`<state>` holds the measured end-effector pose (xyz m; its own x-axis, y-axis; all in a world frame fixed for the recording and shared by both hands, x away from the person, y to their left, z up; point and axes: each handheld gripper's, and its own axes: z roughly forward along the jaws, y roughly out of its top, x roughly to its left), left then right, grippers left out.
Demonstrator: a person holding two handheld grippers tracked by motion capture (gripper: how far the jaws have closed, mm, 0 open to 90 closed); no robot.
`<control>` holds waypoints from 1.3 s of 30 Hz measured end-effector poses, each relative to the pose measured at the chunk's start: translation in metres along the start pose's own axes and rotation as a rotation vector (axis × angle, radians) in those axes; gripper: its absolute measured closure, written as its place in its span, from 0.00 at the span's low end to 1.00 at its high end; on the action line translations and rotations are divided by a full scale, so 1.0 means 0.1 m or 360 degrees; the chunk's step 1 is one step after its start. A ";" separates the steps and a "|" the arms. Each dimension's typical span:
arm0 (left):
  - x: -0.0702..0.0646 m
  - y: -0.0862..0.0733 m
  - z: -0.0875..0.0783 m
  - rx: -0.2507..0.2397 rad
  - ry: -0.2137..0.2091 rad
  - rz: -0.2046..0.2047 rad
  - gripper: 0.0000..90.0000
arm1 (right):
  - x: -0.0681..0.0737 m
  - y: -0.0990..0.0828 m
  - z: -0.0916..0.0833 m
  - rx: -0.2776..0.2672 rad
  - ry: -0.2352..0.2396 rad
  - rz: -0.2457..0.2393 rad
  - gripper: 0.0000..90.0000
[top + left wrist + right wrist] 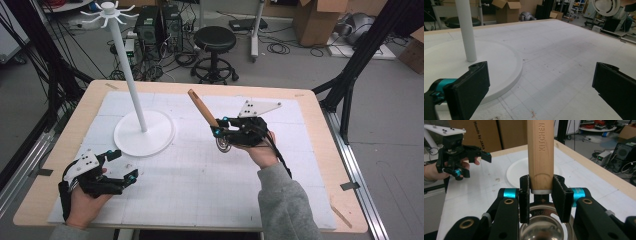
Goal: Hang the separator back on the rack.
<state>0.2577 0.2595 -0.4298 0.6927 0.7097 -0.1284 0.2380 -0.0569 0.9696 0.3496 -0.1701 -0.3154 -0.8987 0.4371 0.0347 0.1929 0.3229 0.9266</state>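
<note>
Right gripper (218, 131) is clamped on a kitchen ladle (206, 113): both pads pinch the lower end of the wooden handle (540, 152), right where wood meets the metal collar. In the right gripper view the handle runs straight up and away from between the fingers (524, 197), with "KITCHEN" stamped along the wood. The steel bowl (544, 227) sits behind the fingertips, toward the gripper body, and has slots cut in it.

In the high view the handle sticks out past the fingertips, tilted up and toward the far left of the table (320, 150). The bowl hangs just under the fingers; can't tell whether it clears the white mat (200, 195).

Left gripper (117, 165) has its fingers wide apart with nothing between them. It sits low over the mat at the near left corner, well apart from the ladle. In the left gripper view the white stand's round base (499, 62) lies just ahead of one finger (471, 92), partly behind it, and the pole (466, 30) rises from the base beyond that finger. Bare mat runs between the two fingertips.

The stand (131, 85) is between the two grippers in the high view, farther back than both, with a ring of hooks (108, 11) at the top of the pole. The ladle handle tip points roughly toward the stand but is apart from it.
</note>
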 end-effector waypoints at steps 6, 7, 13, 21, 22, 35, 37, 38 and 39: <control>0.00 0.00 0.00 0.0010 0.0005 0.0005 0.02 | 0.01 0.10 0.05 -0.0026 -0.0004 0.0010 0.77; 0.00 0.00 0.01 0.0012 0.0012 0.0008 0.02 | 0.01 0.12 0.06 -0.0030 -0.0008 0.0014 0.77; 0.00 -0.01 0.01 0.0016 0.0013 0.0005 0.02 | 0.03 0.22 0.10 -0.0036 -0.0018 0.0011 0.77; -0.01 -0.01 0.00 0.0018 0.0017 0.0005 0.02 | 0.03 0.31 0.13 -0.0076 -0.0047 0.0025 0.77; -0.01 -0.01 0.00 0.0023 0.0021 0.0009 0.02 | 0.03 0.32 0.13 -0.0081 -0.0044 0.0030 0.77; -0.01 -0.01 -0.02 0.0014 0.0022 0.0004 0.02 | 0.08 0.45 0.21 -0.0131 -0.0053 0.0018 0.77; -0.01 -0.02 -0.02 0.0017 0.0023 0.0003 0.02 | 0.10 0.47 0.22 -0.0133 -0.0051 0.0008 0.77; -0.01 -0.02 -0.02 0.0019 0.0023 0.0003 0.02 | 0.10 0.48 0.22 -0.0138 -0.0048 0.0009 0.77; -0.01 -0.02 -0.03 0.0019 0.0023 0.0004 0.02 | 0.10 0.49 0.23 -0.0138 -0.0049 0.0004 0.77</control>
<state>0.2548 0.2612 -0.4308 0.6832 0.7198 -0.1229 0.2446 -0.0671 0.9673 0.3593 -0.1308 -0.2787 -0.8855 0.4639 0.0269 0.1591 0.2482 0.9556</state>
